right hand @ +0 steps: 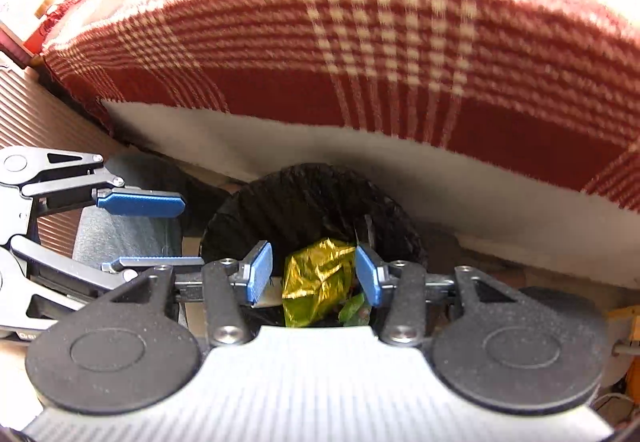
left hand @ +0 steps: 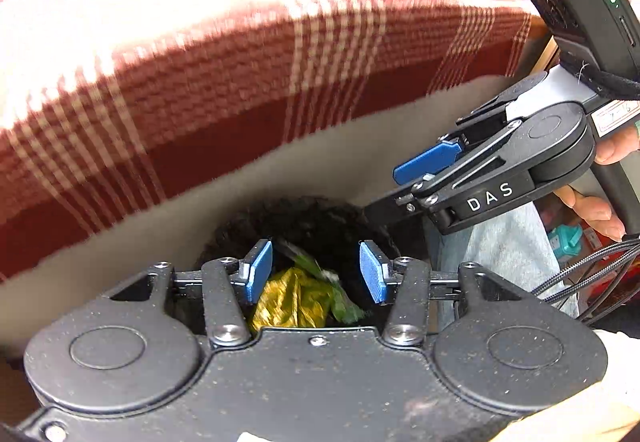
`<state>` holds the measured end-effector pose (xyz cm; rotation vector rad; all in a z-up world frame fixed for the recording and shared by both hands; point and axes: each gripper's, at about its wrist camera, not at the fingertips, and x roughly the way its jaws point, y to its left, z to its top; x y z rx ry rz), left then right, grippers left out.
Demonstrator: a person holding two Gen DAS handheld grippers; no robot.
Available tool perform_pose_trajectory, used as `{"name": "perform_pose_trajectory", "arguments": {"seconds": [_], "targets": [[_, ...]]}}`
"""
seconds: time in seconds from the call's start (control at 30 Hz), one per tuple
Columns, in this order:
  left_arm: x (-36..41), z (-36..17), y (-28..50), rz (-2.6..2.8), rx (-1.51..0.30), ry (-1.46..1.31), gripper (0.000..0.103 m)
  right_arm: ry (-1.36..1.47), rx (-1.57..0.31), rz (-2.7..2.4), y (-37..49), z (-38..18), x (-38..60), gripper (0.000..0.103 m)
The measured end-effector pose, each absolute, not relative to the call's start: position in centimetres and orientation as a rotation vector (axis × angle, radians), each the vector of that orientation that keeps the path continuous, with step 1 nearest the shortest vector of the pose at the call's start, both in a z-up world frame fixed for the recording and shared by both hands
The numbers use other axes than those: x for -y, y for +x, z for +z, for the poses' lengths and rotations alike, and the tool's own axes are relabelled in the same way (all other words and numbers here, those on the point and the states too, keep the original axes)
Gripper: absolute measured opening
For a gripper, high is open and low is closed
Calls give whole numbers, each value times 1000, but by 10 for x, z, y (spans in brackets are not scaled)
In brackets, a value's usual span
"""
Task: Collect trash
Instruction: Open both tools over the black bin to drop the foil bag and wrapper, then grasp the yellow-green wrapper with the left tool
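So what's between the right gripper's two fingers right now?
In the right wrist view, the right gripper frames only the gold wrapper, lying below in the black bin.

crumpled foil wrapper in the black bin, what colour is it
Shiny yellow-gold crumpled foil wrapper, clearest in the right wrist view.

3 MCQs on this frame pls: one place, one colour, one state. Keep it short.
1. Where does the gold foil wrapper lie?
A. on the plaid blanket
B. inside the black bin
C. between shut gripper fingers

2. What colour are the gripper pads?
A. blue
B. orange
C. white

3. How do the left gripper and right gripper stand?
A. both shut
B. only the left one open
C. both open

Key: 1 B, the wrapper sits within the black bin rim beside green scraps. 2 A, blue in both views. 3 C, each view shows a wide gap between the pads, nothing held.
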<state>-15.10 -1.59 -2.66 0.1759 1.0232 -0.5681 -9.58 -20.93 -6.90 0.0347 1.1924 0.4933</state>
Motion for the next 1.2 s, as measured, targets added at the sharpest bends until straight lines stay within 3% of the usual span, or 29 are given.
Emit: {"name": "perform_pose_trajectory", "arguments": {"seconds": [0.3,0.4,0.97,1.0,1.07,1.13,1.2], "targets": [[4,52,-120,-518,-755,146,71,32,-941,532,-89,10,225,69],[0,64,-96,-458,-698,110,73,19,-856,494,-79,31,231,70],[-26,67,93,-197,-621,-252,75,112,-654,258,44,63,274,71],[-26,65,106,-192,-629,-255,76,112,-638,271,51,63,274,73],[-26,60,124,-194,-646,-262,76,118,-599,316,64,62,272,87],[-25,52,144,-199,-678,-264,75,132,-588,335,80,58,269,89],[-26,41,161,-202,-730,-272,68,126,-594,327,98,53,264,89]]}}
